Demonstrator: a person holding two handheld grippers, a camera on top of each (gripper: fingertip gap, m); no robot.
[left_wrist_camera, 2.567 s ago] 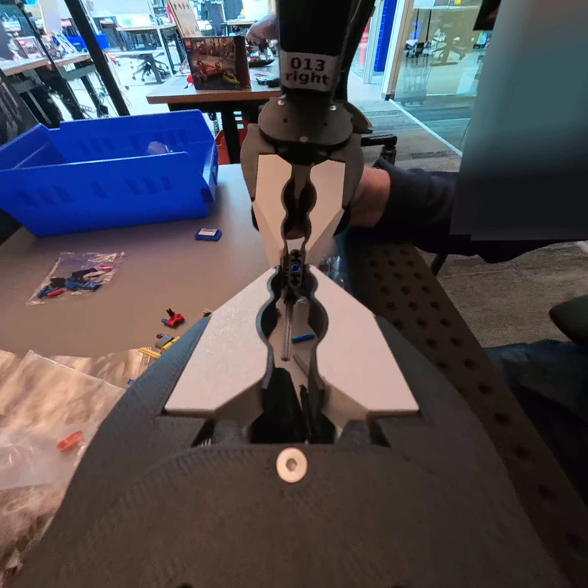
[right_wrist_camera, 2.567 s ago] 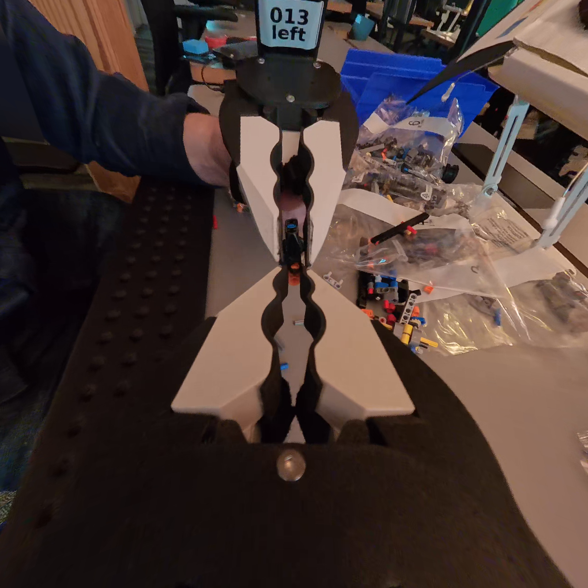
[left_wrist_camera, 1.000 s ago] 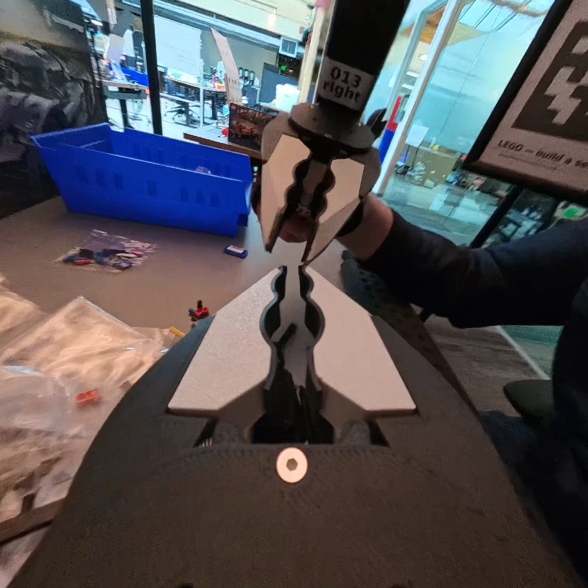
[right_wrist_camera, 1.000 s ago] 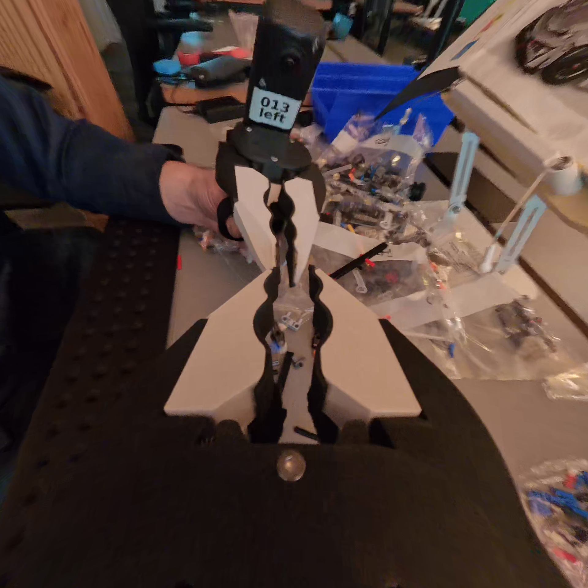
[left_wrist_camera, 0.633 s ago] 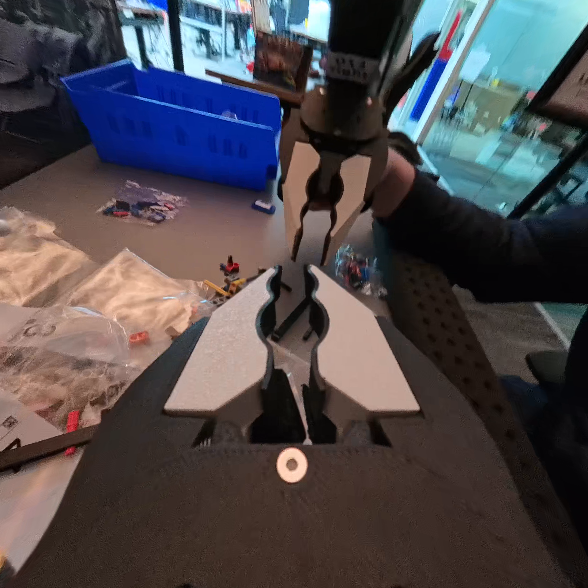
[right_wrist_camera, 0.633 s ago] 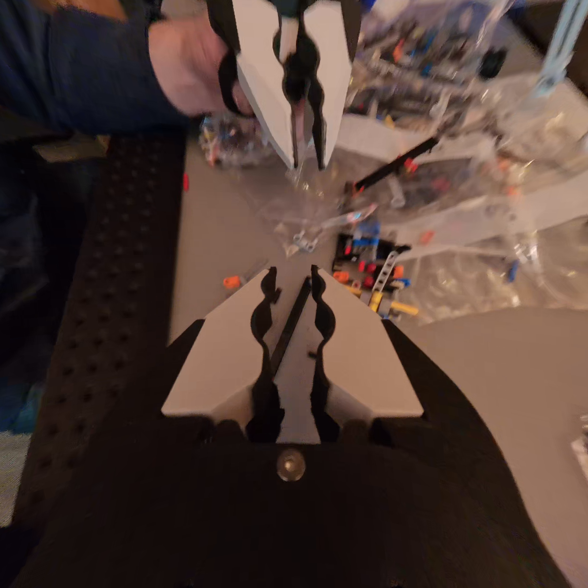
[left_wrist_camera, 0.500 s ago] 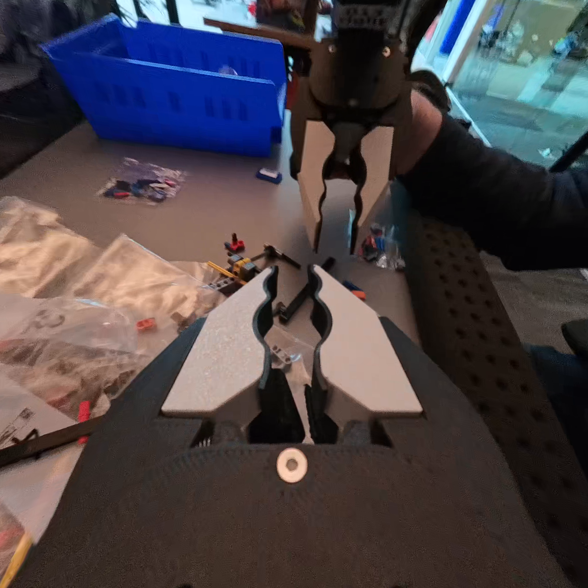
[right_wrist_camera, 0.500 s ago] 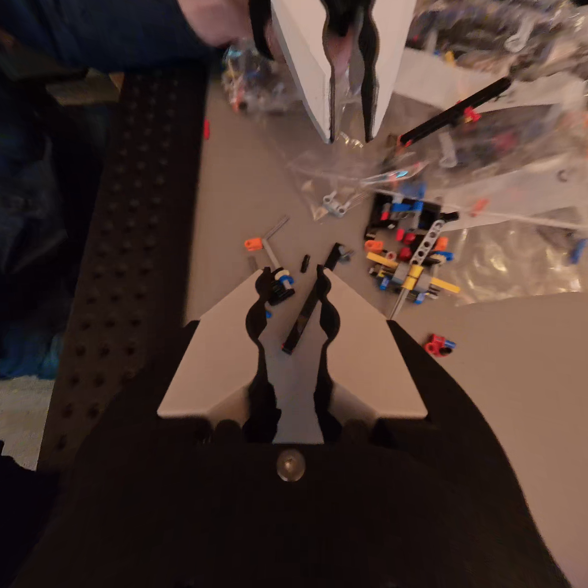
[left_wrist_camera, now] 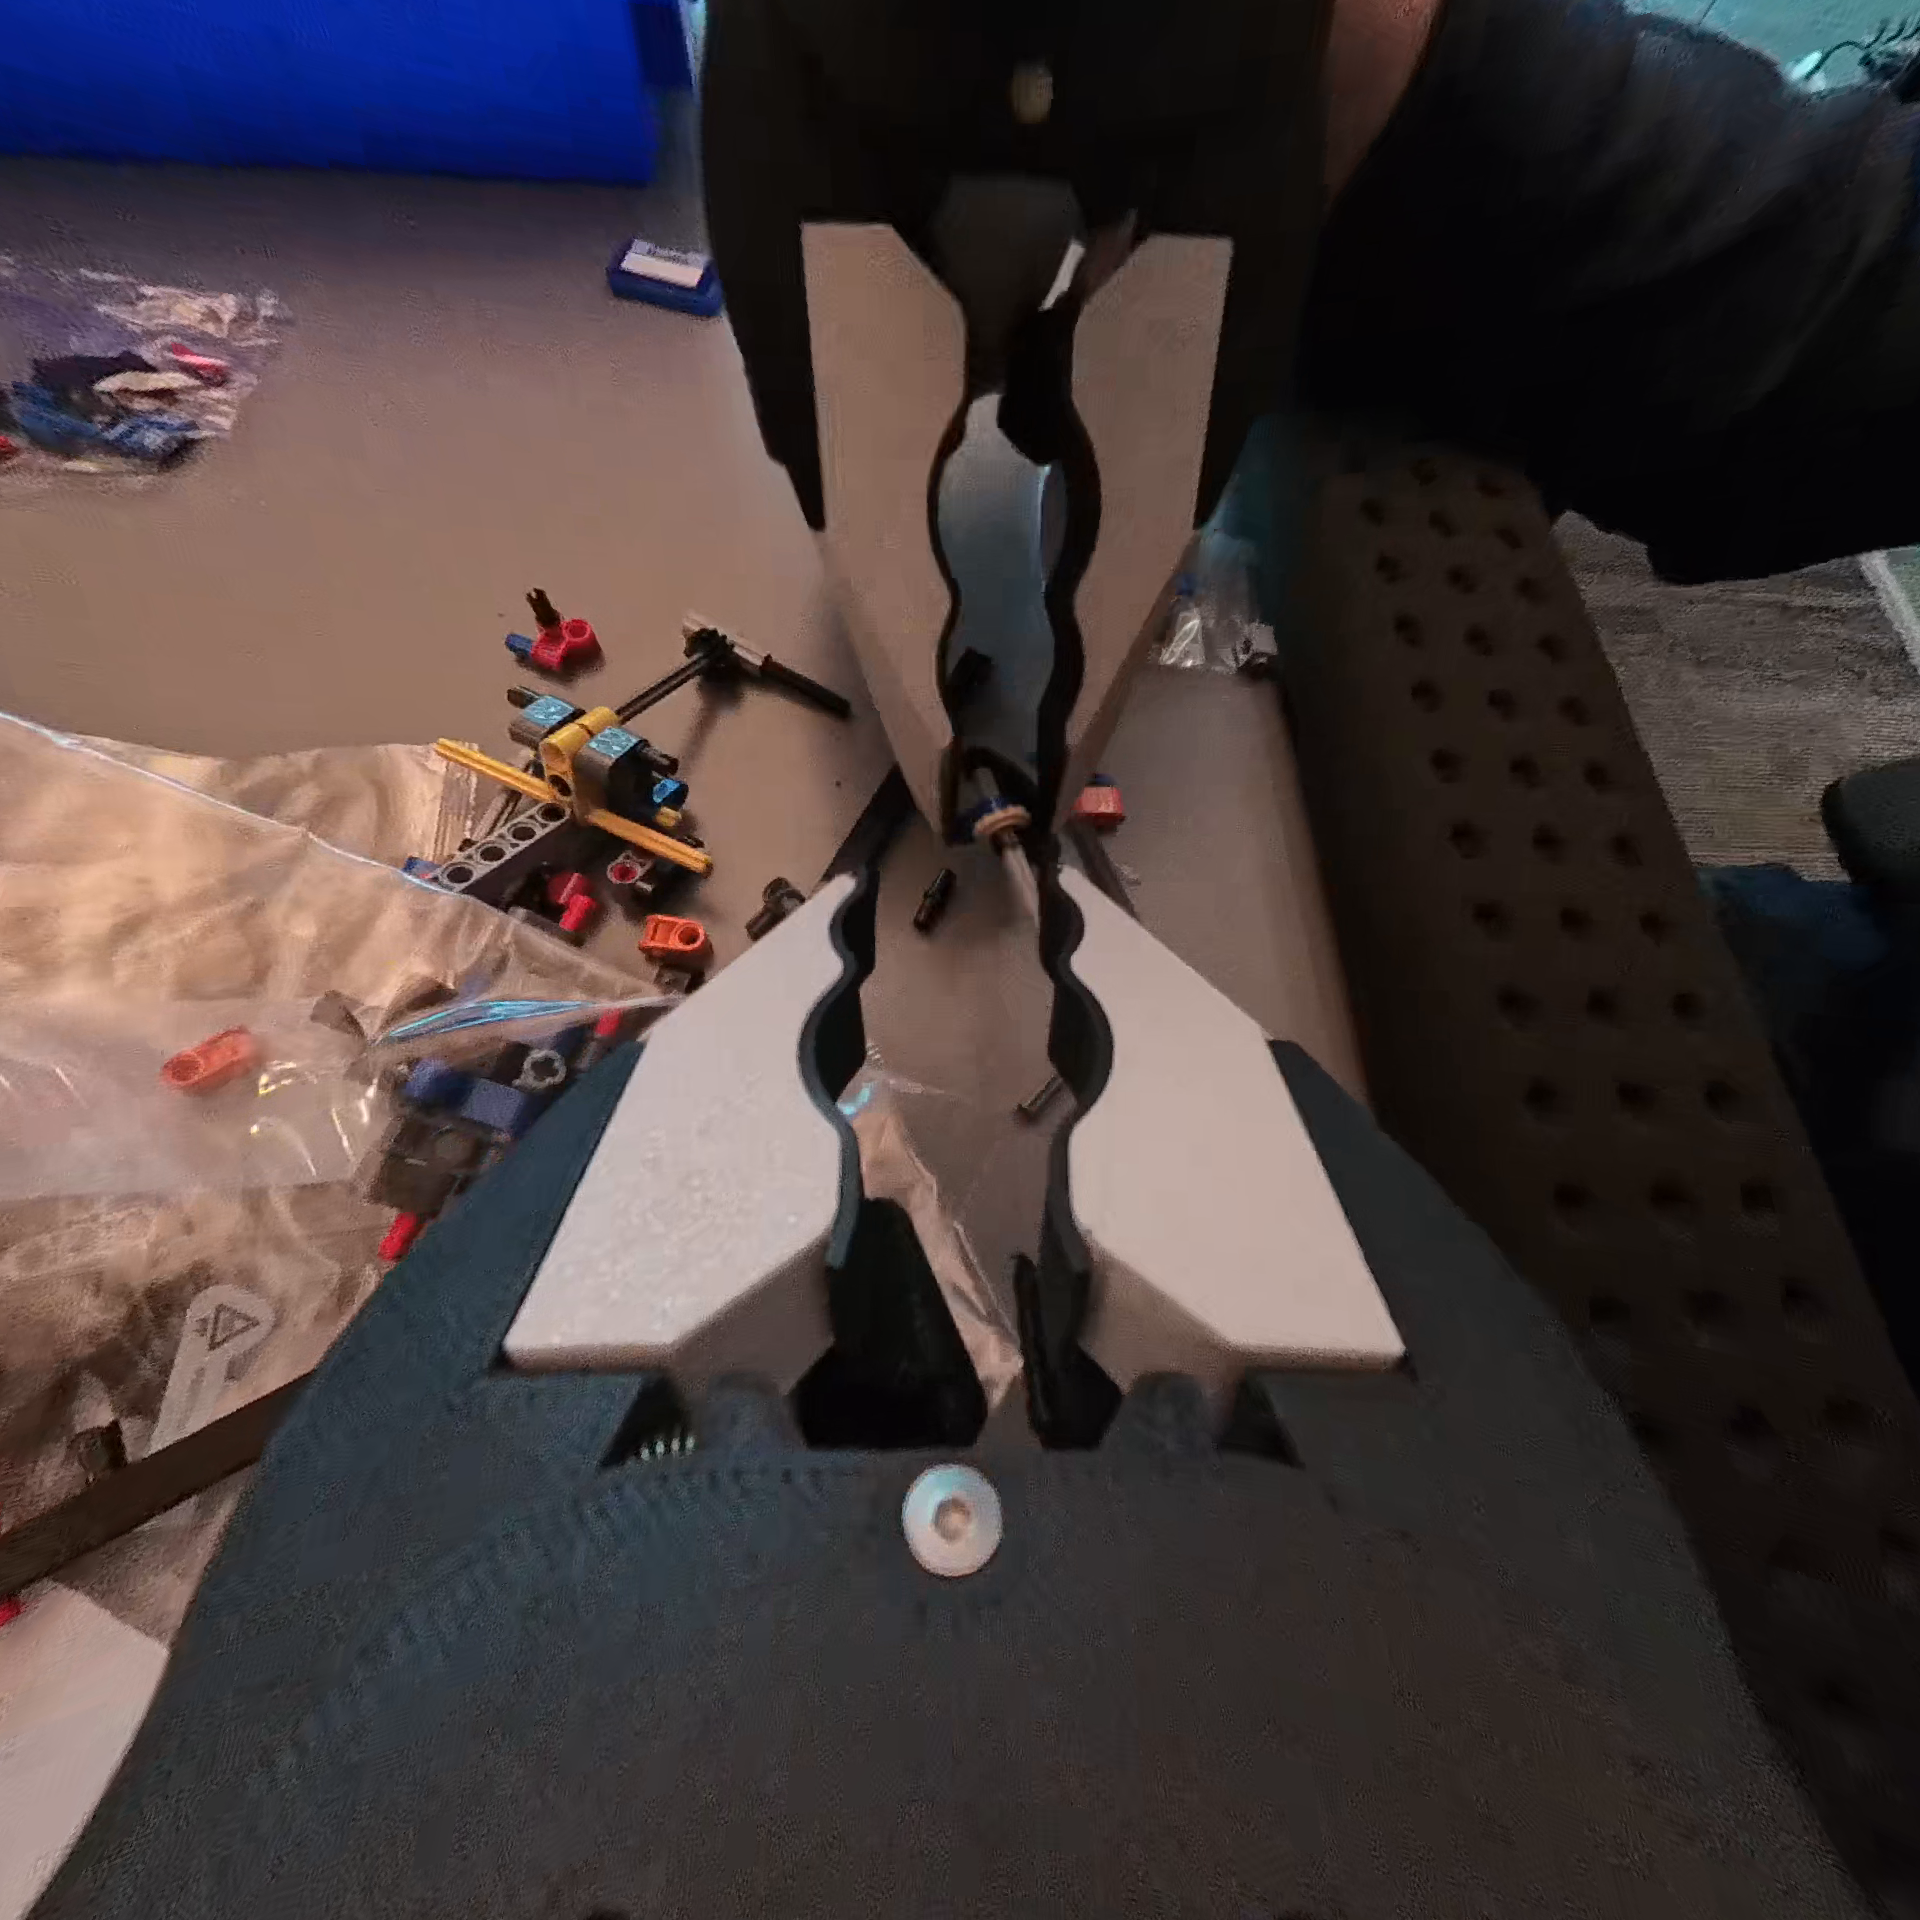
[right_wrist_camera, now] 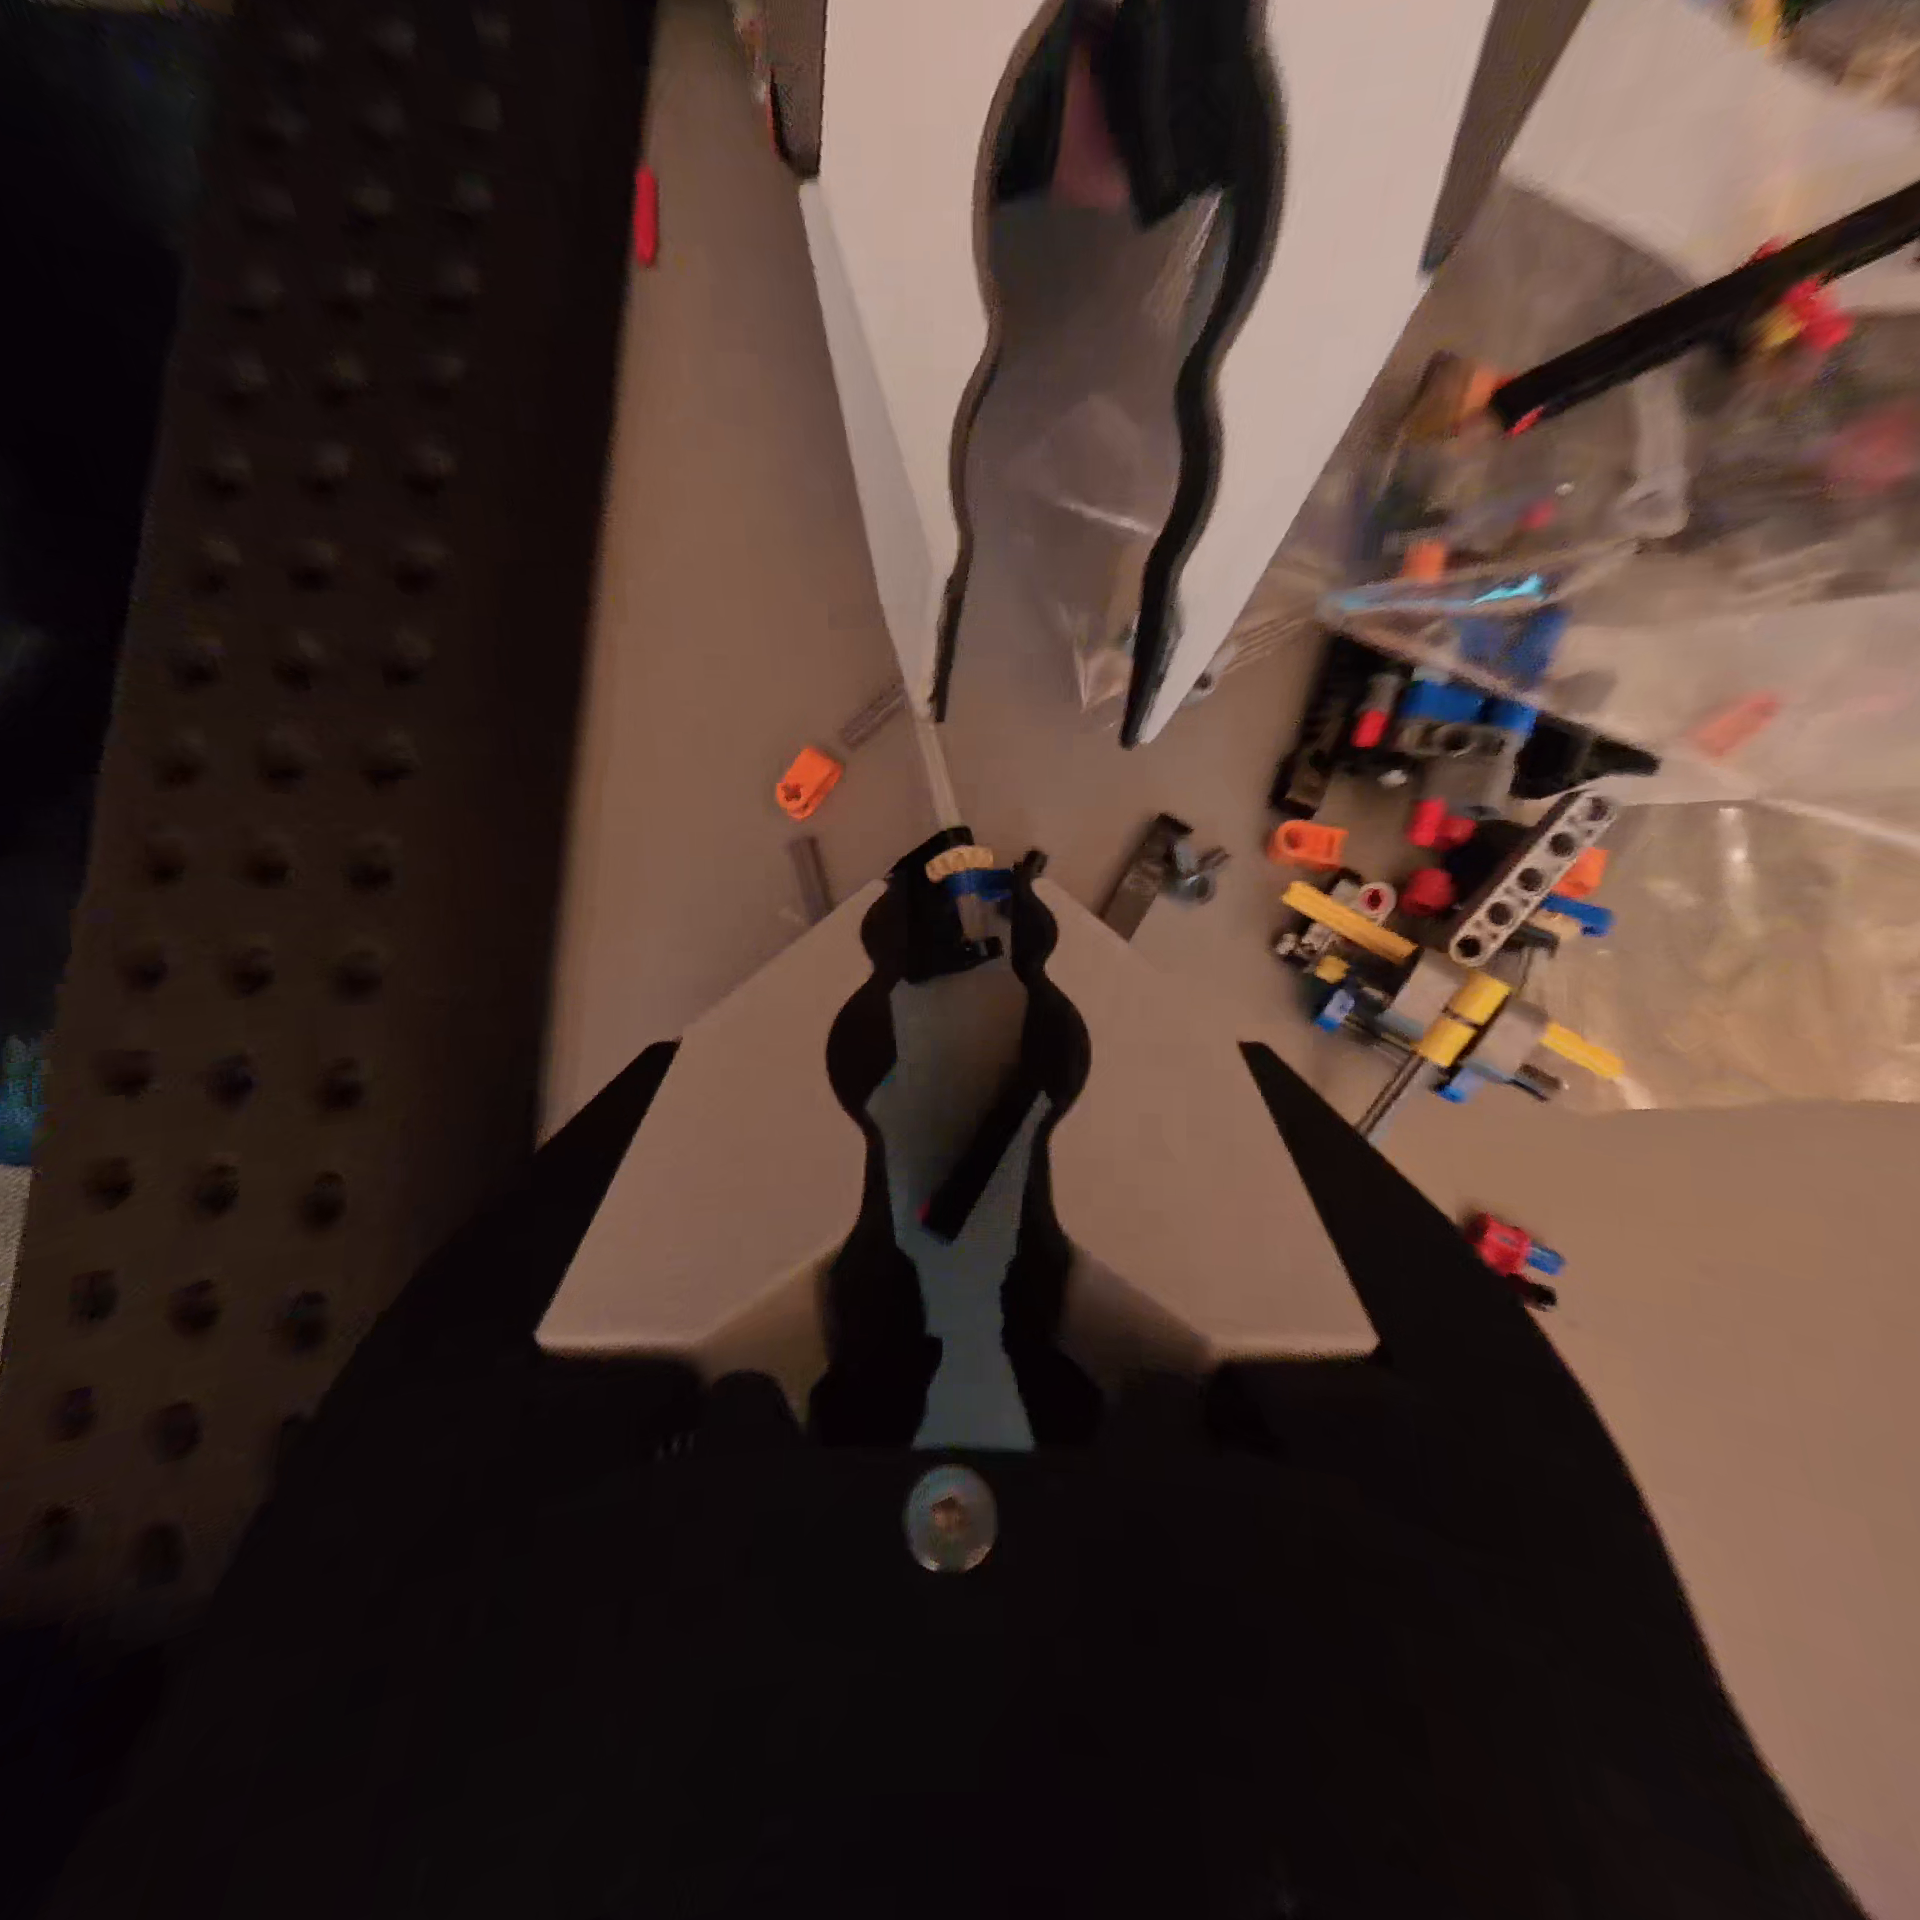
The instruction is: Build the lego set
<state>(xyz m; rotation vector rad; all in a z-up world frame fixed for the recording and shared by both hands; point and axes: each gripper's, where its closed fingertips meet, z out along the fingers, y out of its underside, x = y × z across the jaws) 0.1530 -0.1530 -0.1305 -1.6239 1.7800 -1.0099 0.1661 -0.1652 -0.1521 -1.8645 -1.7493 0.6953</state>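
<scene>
A small assembly, a grey axle with a blue and a tan bush and a black part (right_wrist_camera: 956, 899), lies on the grey table (left_wrist_camera: 416, 540). It also shows in the left wrist view (left_wrist_camera: 992, 821). My right gripper (right_wrist_camera: 956, 883) points down at it, jaws slightly apart, with its fingertips on either side of the assembly. From the left wrist view the right gripper (left_wrist_camera: 1000, 819) comes in from above. My left gripper (left_wrist_camera: 951, 881) is open and empty, with its tips just short of the assembly; the right wrist view shows it too (right_wrist_camera: 1034, 722). A black beam (right_wrist_camera: 987, 1153) lies under the right fingers.
A partly built yellow and grey model (left_wrist_camera: 582, 769) lies left of the grippers among loose red, orange and black parts. Clear parts bags (left_wrist_camera: 156, 1039) cover the left side. A blue bin (left_wrist_camera: 312, 83) stands at the back. A black studded mat (left_wrist_camera: 1558, 935) runs along the table's edge. The tips of both grippers are at nearly the same place.
Both grippers opened and came down from tip-to-tip in the air to the table. The small assembly now lies on the table, and the right gripper's tips have closed in around it.
</scene>
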